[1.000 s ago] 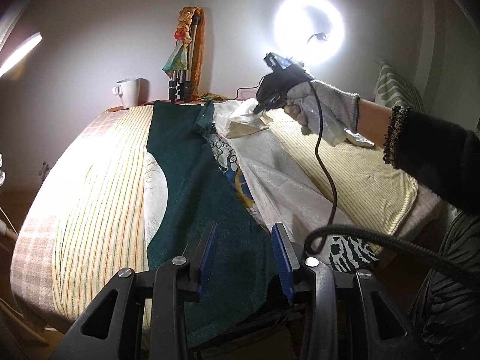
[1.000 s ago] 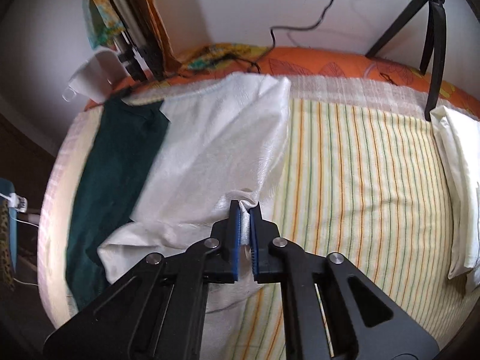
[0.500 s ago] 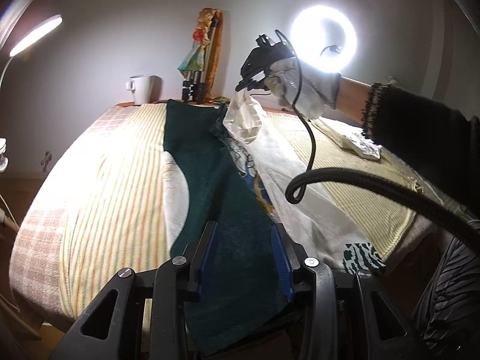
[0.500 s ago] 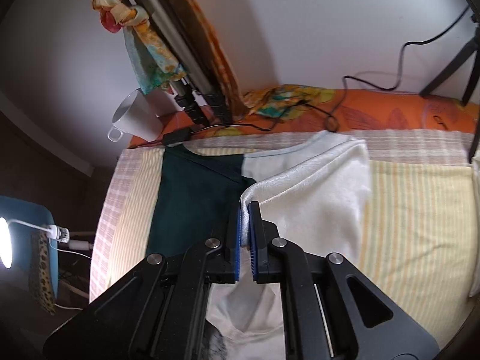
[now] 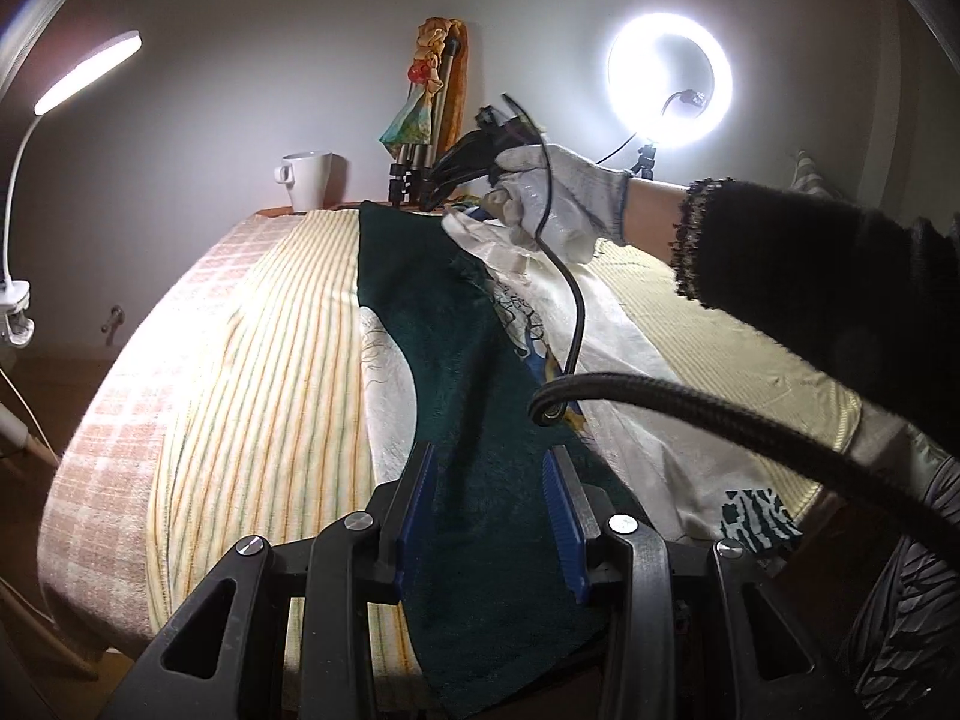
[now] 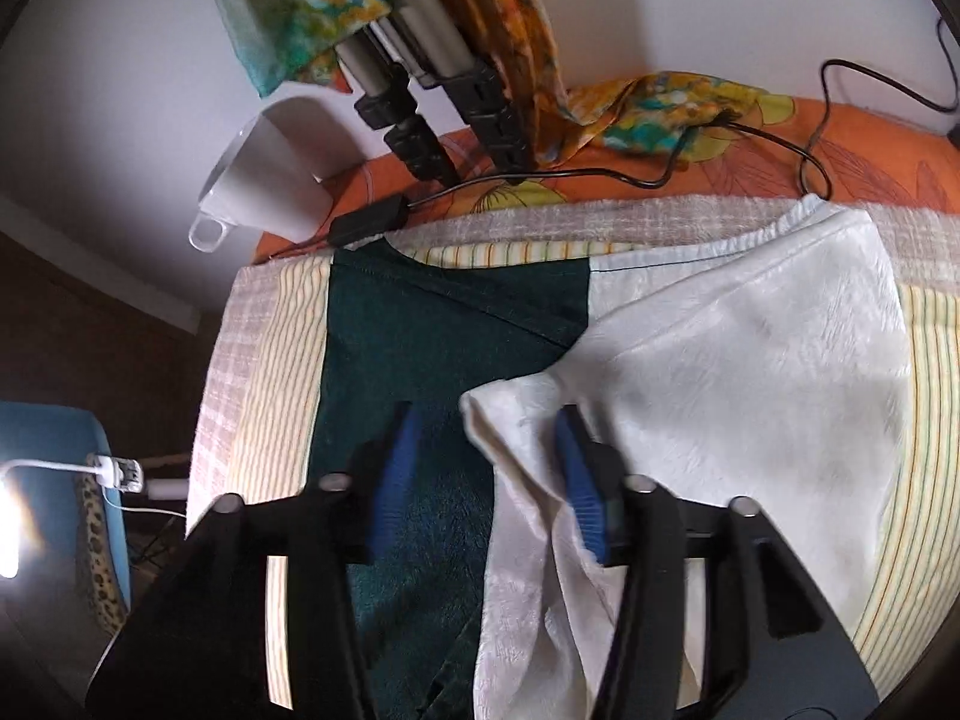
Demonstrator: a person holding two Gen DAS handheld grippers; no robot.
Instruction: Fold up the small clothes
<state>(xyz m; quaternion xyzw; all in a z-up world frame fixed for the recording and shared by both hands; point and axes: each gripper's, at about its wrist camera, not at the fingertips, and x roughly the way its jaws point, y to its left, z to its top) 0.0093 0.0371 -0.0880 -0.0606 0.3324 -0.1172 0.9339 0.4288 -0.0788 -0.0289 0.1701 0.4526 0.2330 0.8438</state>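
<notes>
The bench (image 5: 252, 360), padded with a striped cover, carries the garment (image 6: 750, 372), a green-and-cream piece lying flat with its long axis running from the near edge toward the mug (image 5: 309, 180) end, seemingly so halves can fold lengthwise. A cream flap lies doubled over the green. Right tongs (image 6: 486, 468) gape above that flap's corner, gripping nothing; left tongs (image 5: 489, 516) hang spread, empty, over the near hem.

Bench (image 5: 252, 360) covered by a striped yellow cloth (image 6: 924, 420) with a pink check border. On it: dark green garment (image 5: 456, 372) lying lengthwise, white garment (image 6: 750, 372) overlapping its right side. Far edge: white mug (image 5: 309, 180), tripod legs (image 6: 432, 138), floral scarf (image 6: 660, 102), black cable (image 6: 600, 180).
</notes>
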